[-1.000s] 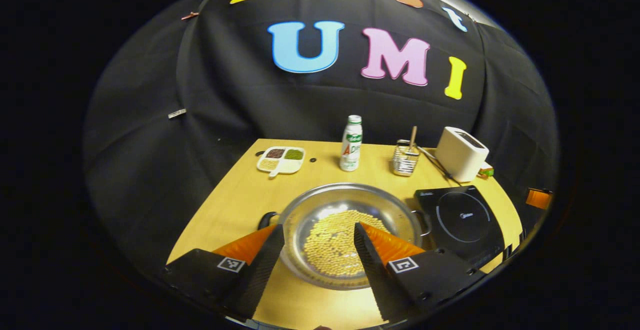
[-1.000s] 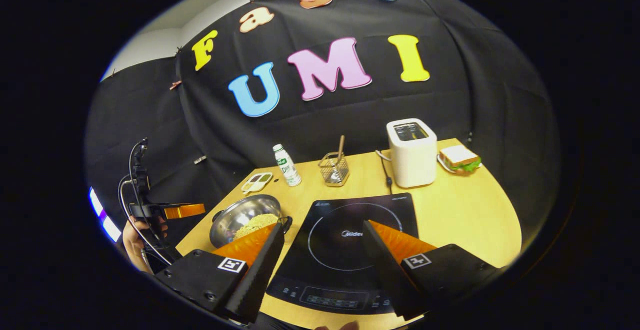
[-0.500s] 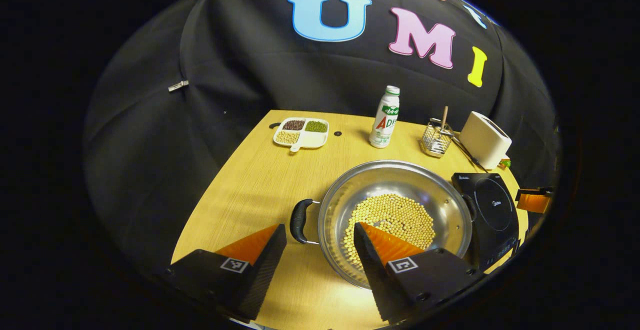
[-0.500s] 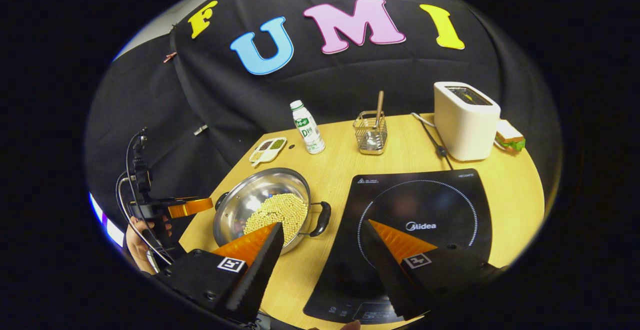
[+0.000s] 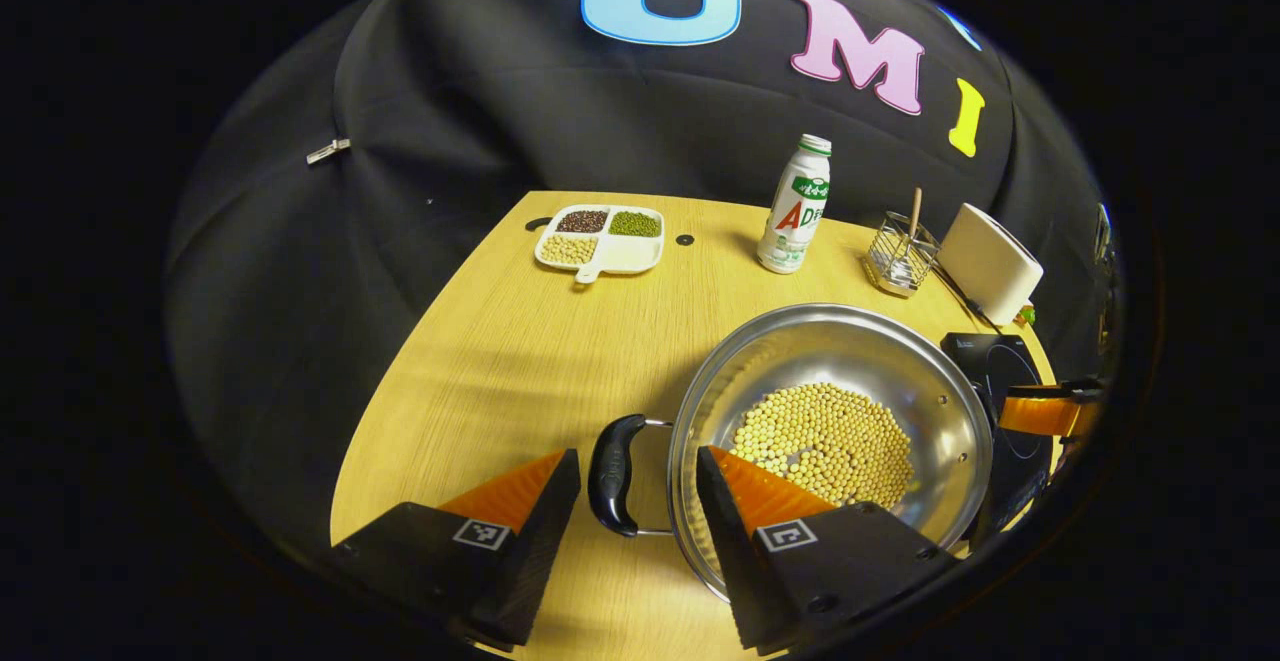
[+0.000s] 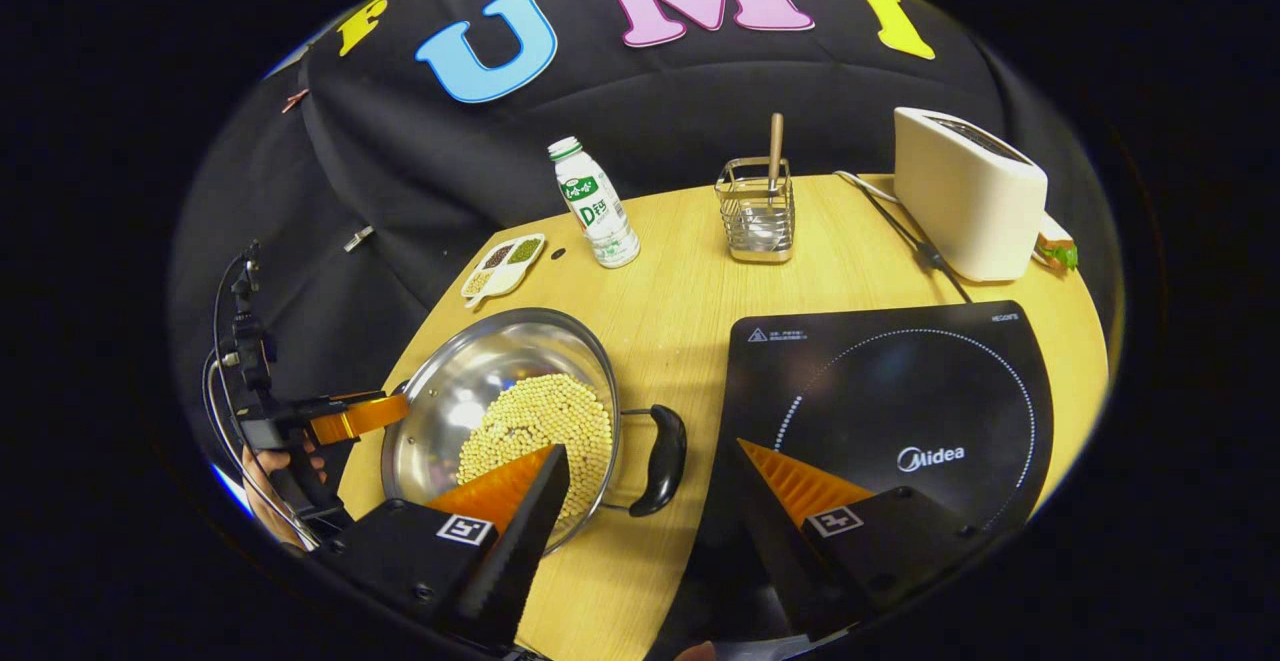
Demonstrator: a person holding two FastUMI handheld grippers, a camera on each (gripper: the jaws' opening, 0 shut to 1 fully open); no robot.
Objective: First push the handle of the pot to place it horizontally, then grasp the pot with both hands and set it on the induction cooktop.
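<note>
Two grippers have come down and closer to the pot [image 5: 835, 431] during the last second: the left gripper [image 5: 632, 486] now has its wide-open fingers on either side of the pot's left handle [image 5: 612, 474], one finger on the tabletop [image 5: 480, 341] side and the other over the rim, while a second ago they hung over the middle of the pot. The right gripper [image 6: 645, 481] has moved from above the induction cooktop [image 6: 900, 391] toward the pot's right handle [image 6: 662, 459], which now lies between its open fingers; neither gripper holds anything yet. Both handles stick out sideways, so the pushing step looks finished and the two-handed grasp seems to be the step in hand. The pot stands on the tabletop just beside the cooktop, not on it. Counting the things: one pot with two black handles and a heap of yellow beans [image 5: 825, 441] inside, one cooktop, one divided dish [image 5: 602, 238] with four compartments, one bottle [image 5: 797, 205], one wire holder [image 6: 757, 211] with one stick in it, one toaster [image 6: 965, 191], and one sandwich [image 6: 1056, 242] behind it.
</note>
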